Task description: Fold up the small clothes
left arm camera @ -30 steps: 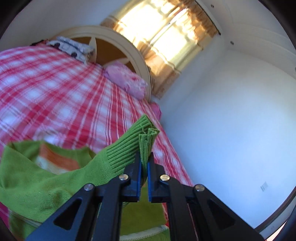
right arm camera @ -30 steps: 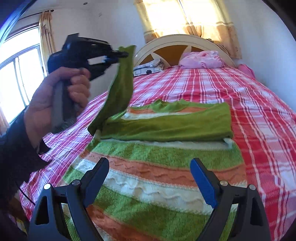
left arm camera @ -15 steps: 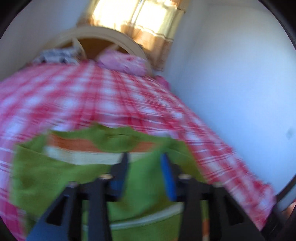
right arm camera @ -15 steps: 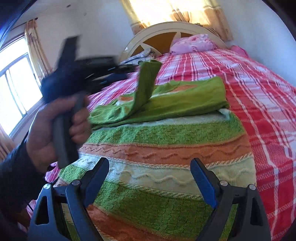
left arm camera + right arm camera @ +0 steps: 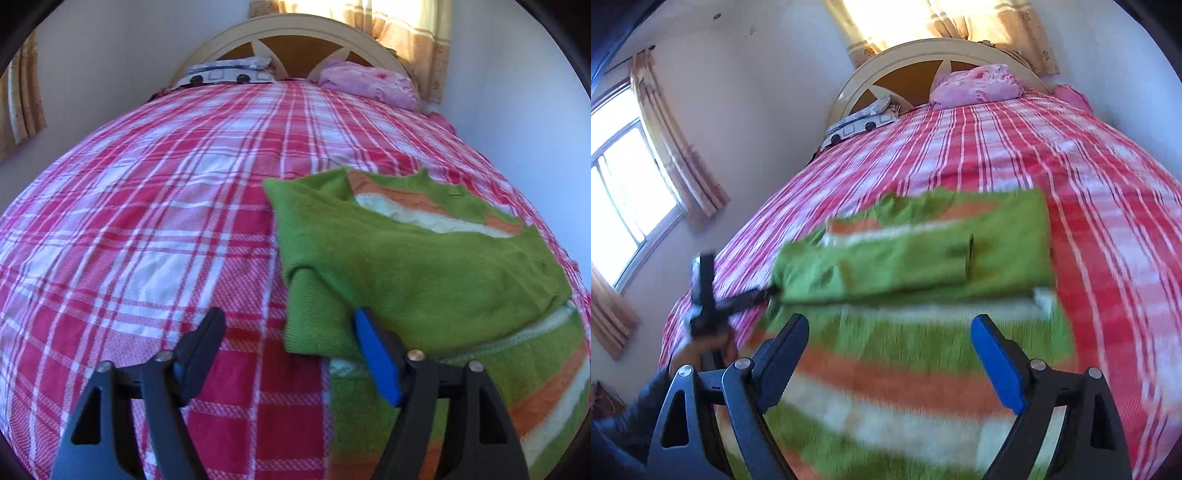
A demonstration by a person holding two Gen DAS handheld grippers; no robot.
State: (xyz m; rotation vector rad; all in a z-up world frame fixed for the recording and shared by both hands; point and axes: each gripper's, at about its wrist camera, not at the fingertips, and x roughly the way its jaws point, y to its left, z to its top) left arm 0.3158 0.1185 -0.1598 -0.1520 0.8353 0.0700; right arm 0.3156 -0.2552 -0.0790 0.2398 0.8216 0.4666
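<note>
where the fuzzy knitted green sweater with orange and cream stripes is laid on the red-and-white checked bedspread, both sleeves are seen folded across it. the left gripper is spread wide, empty, at the sweater's edge; the right gripper is likewise spread wide, empty, over its striped hem.

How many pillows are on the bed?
2. A pink pillow lies at the headboard on the right, and a white one with dark patterned squares lies at the headboard on the left. Another pink thing beside the wall may be a third.
</note>
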